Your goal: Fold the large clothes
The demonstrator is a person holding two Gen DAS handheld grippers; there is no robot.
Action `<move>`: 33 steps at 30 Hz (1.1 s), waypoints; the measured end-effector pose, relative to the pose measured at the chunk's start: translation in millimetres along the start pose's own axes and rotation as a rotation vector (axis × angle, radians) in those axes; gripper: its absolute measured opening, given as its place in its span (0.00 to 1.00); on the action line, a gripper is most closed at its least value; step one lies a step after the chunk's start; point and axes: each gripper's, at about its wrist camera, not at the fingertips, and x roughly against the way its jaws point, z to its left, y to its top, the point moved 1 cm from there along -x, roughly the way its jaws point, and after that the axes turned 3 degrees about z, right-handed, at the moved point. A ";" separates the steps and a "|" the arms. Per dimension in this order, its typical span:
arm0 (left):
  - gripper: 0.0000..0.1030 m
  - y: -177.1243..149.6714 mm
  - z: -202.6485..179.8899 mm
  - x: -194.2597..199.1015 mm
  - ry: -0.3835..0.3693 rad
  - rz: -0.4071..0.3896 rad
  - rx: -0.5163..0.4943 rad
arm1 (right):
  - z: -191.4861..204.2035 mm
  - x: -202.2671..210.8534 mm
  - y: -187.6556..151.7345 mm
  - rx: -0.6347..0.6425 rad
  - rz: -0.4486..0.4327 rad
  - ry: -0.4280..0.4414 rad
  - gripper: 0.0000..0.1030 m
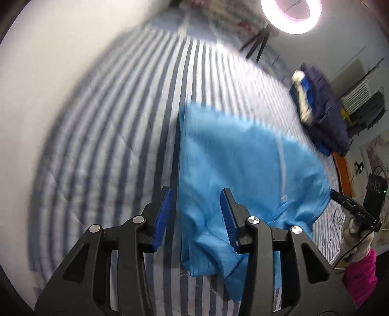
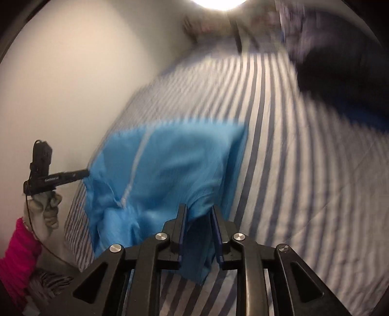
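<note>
A bright blue garment [image 1: 243, 158] [image 2: 170, 165] lies partly folded on the striped bed [image 1: 109, 126] [image 2: 304, 170]. In the left wrist view my left gripper [image 1: 197, 192] stands open over the garment's near edge. The cloth touches the right pad, and the left pad is clear of it, over the sheet. In the right wrist view my right gripper [image 2: 198, 207] has its pads a narrow gap apart, with a bunched fold of the blue cloth between them. Each view shows the other gripper [image 1: 331, 193] [image 2: 86, 173] at the garment's far corner, held by a gloved hand [image 2: 43, 214] with a pink sleeve [image 1: 359, 274].
A pile of dark blue and white clothes [image 1: 323, 114] sits at the bed's far right edge, blurred in the right wrist view [image 2: 328, 68]. A ring light [image 1: 291, 14] on a tripod stands beyond the bed. A pale wall [image 2: 73, 73] runs along one side.
</note>
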 end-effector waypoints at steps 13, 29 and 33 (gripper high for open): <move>0.41 50.2 -46.5 -85.7 0.136 -0.064 -0.198 | 40.5 -82.2 60.7 0.132 -0.121 -0.125 0.32; 0.40 7.3 -42.1 -28.4 0.043 -0.096 -0.188 | 62.3 -40.5 16.4 0.231 -0.034 -0.009 0.31; 0.40 -37.7 -58.4 5.0 -0.069 -0.075 -0.175 | 86.6 -14.8 -22.6 0.332 0.001 0.090 0.34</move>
